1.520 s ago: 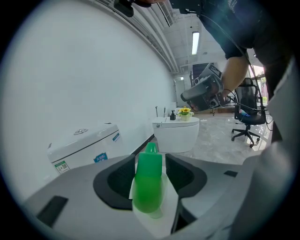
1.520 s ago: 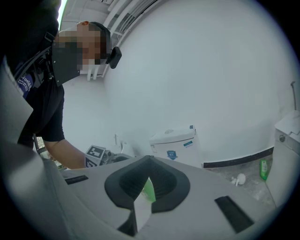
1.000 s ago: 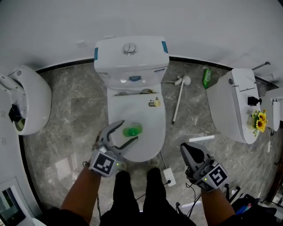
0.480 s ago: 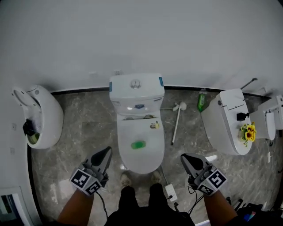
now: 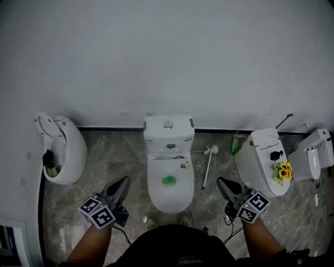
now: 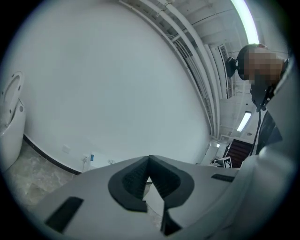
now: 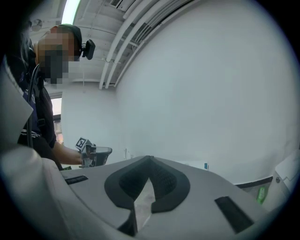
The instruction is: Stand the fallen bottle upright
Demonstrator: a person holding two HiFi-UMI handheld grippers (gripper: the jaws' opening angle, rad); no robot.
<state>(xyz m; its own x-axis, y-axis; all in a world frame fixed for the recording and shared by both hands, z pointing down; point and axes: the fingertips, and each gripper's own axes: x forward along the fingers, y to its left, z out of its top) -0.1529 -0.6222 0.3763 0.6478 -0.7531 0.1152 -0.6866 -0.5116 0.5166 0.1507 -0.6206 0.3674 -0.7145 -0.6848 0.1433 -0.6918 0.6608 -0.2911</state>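
Left hand-held gripper [image 5: 124,182] rose off the small green bottle [image 5: 168,180], jaws closing empty — right hand-held gripper [image 5: 222,182] likewise together; task likely done.

The left gripper [image 5: 123,182] and right gripper [image 5: 222,182] are pointing forward, well apart. The left's jaws are just finishing closing on nothing; the right's are pressing together, empty.

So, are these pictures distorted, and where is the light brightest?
Head view: soft even light, no hard shadows. Left gripper view: round fisheye frame, black corners, white ceiling pipes bowed, long ceiling light strip glaring top right. Right gripper view: same frame, a light strip top left.
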